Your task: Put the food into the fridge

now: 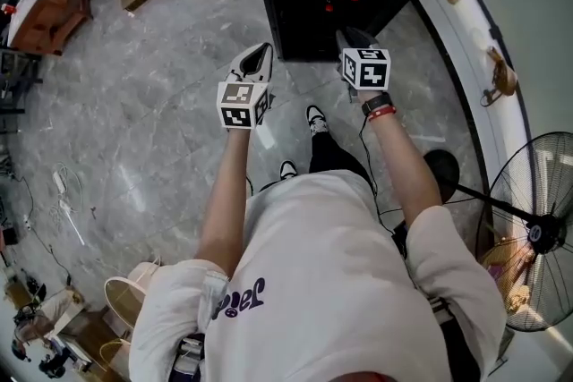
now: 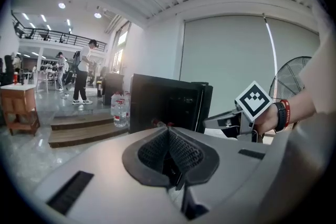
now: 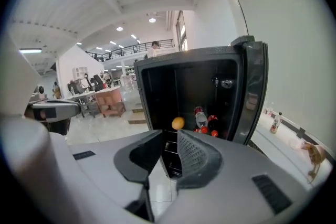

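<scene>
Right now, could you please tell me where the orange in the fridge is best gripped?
I would take the orange across its middle, coming straight in through the open front of the fridge. It is round, so its left and right sides suit the right tool, and a gap separates it from the bottles on its right.

This is a large open hall used as a lab or work space, not a home. A polished grey marble floor (image 1: 134,103) fills the head view, with loose cables (image 1: 63,192) at its left edge and a standing fan (image 1: 537,233) at lower right. At the left of the left gripper view, people (image 2: 82,73) stand under a railed mezzanine (image 2: 58,36) and ceiling lights, beyond low wooden steps (image 2: 84,128). A small black fridge (image 1: 277,22) stands open directly on the floor.
</scene>
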The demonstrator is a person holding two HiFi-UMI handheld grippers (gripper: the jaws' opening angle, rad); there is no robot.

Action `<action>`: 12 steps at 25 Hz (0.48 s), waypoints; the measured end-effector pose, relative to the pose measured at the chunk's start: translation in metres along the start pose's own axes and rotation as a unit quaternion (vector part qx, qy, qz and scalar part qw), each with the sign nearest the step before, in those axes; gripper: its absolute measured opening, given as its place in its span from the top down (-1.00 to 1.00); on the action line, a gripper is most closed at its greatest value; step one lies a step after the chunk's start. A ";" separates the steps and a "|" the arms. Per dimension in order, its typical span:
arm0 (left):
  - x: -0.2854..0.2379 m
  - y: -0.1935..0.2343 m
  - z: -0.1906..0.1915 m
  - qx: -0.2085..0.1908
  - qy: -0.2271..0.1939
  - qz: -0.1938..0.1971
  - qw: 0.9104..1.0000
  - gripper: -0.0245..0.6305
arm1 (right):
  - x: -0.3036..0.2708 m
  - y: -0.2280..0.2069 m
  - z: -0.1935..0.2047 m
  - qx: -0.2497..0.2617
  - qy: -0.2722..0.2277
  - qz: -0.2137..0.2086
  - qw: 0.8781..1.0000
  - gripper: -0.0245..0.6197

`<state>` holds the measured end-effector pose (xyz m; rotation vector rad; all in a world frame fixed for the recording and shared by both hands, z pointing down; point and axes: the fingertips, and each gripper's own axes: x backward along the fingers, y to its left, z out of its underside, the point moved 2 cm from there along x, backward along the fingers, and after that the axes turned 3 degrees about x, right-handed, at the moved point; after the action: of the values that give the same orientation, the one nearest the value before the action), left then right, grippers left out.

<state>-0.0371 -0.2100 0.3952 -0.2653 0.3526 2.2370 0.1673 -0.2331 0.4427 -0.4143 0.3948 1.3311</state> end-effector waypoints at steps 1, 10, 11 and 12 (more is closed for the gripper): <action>0.003 -0.004 -0.001 -0.003 -0.002 0.000 1.000 0.87 | 0.007 0.001 -0.003 0.004 -0.005 0.000 1.000 0.62; 0.023 -0.024 -0.015 -0.024 -0.017 -0.005 1.000 0.87 | 0.061 0.010 -0.019 -0.014 -0.059 0.000 0.998 0.74; 0.025 -0.026 -0.017 -0.027 -0.019 -0.005 0.999 0.87 | 0.067 0.012 -0.022 -0.018 -0.068 -0.001 0.998 0.75; 0.027 -0.028 -0.020 -0.029 -0.023 -0.004 0.999 0.87 | 0.072 0.014 -0.026 -0.017 -0.076 -0.002 0.997 0.75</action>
<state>-0.0313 -0.1802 0.3640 -0.2452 0.2631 2.2438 0.1664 -0.1825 0.3832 -0.3399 0.2448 1.3577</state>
